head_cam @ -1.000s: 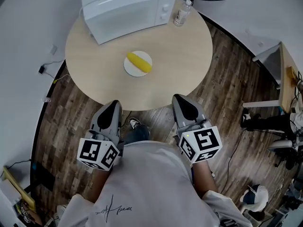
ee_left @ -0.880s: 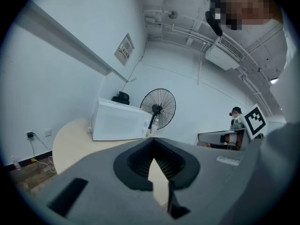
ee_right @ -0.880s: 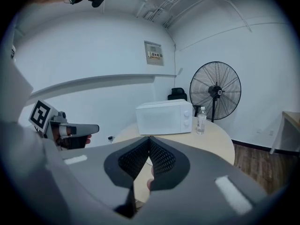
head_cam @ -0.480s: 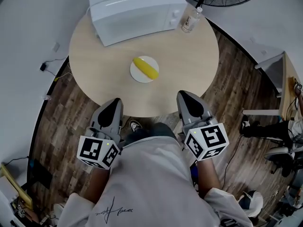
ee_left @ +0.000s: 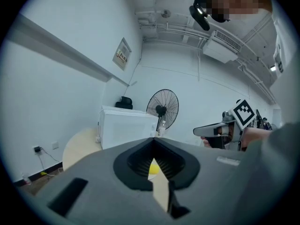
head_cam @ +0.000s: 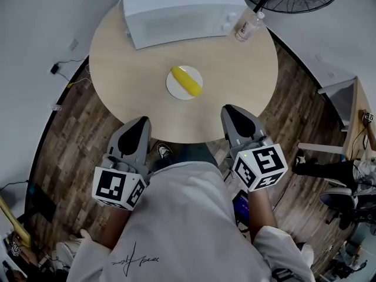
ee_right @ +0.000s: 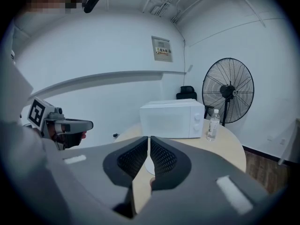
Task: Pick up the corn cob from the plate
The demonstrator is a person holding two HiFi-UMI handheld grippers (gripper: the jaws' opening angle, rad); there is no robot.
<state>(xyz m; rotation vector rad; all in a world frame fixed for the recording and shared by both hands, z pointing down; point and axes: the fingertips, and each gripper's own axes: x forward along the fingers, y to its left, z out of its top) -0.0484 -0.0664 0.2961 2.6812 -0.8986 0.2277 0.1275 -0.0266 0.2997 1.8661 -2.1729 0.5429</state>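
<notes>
Both arms were held forward from the chest (head_cam: 176, 216). The left gripper (head_cam: 139, 124) sat at 11 o'clock of it, nose toward 12 o'clock, jaws together and empty. The right gripper (head_cam: 232, 109) sat at 1 o'clock, nose also toward 12 o'clock. Its jaws were opening, a thin slit apart, with nothing between them.

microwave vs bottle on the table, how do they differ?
The microwave is a white, opaque box; the bottle is clear and slim. The microwave is much bigger and wider than tall; the bottle stands upright. Both sit side by side at the table's far edge.
</notes>
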